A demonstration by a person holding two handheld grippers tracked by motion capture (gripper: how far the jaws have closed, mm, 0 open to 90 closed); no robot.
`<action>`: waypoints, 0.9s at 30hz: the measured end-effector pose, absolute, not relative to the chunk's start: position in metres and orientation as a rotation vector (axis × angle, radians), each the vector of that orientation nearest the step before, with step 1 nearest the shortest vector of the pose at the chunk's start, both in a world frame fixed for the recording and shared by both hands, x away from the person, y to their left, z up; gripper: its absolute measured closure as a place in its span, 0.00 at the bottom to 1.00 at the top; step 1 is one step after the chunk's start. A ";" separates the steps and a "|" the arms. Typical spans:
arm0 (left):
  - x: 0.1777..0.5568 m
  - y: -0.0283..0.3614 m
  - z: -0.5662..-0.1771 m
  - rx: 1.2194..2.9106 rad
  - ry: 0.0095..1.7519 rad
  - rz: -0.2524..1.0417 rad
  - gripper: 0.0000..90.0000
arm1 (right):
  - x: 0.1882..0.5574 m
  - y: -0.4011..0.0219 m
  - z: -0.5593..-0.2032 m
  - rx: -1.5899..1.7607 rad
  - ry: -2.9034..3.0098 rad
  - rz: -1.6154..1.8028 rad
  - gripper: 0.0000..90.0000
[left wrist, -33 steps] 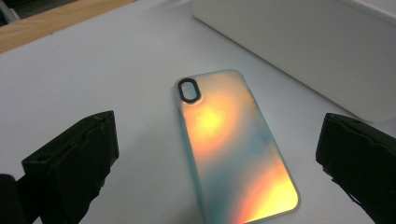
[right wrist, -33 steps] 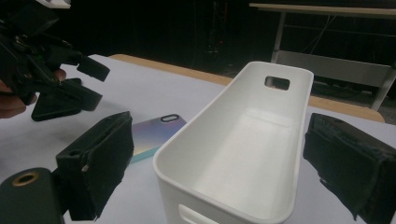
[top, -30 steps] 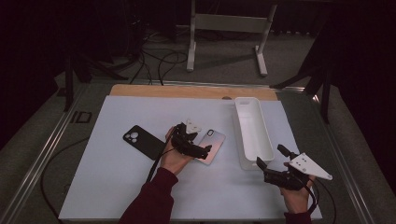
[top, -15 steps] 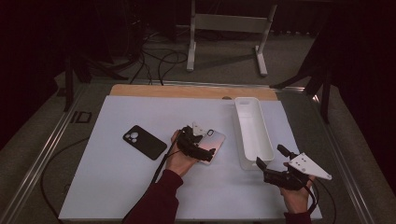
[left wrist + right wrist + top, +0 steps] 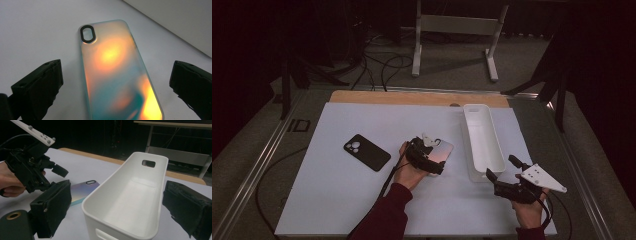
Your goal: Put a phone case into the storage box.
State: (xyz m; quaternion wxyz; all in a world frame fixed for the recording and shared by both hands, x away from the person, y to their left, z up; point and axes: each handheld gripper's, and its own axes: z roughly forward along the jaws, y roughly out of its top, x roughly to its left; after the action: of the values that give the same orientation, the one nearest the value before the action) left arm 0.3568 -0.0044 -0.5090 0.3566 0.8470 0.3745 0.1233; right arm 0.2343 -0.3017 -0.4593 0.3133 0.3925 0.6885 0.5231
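No legible text or labels

White table (image 5: 362, 210): black phone (image 5: 367, 152), iridescent phone case (image 5: 440, 150), white bin (image 5: 482, 141).

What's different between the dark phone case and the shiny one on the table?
The black case is matte and dark, while the iridescent case shimmers orange and teal. The black case lies alone at the left of the white mat; the iridescent case sits between the open jaws of the left gripper, beside the white bin. Both lie flat, camera cutout showing.
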 end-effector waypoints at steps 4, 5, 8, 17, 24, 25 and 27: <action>0.358 -0.008 -0.513 2.198 0.977 0.322 0.00 | 0.234 -0.302 -0.459 1.033 1.816 1.382 0.09; 0.358 -0.009 -0.514 2.205 0.978 0.324 0.00 | 0.234 -0.302 -0.459 1.033 1.816 1.382 0.09; 0.360 -0.011 -0.516 2.215 0.983 0.328 0.00 | 0.234 -0.302 -0.459 1.034 1.815 1.382 0.09; 0.362 -0.014 -0.523 2.228 1.009 0.341 0.00 | 0.234 -0.302 -0.459 1.038 1.815 1.379 0.09; 0.365 -0.017 -0.529 2.236 1.052 0.334 0.00 | 0.234 -0.302 -0.460 1.035 1.815 1.379 0.09; 0.365 -0.017 -0.530 2.245 1.052 0.336 0.00 | 0.235 -0.302 -0.460 1.036 1.815 1.380 0.09; 0.365 -0.019 -0.531 2.247 1.058 0.330 0.00 | 0.235 -0.302 -0.460 1.035 1.816 1.378 0.09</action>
State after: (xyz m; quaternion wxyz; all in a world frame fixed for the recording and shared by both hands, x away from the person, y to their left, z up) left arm 0.3650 -0.0190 -0.5310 0.3126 0.8519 0.4010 0.1251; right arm 0.2347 -0.3022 -0.4599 0.3136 0.3927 0.6888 0.5225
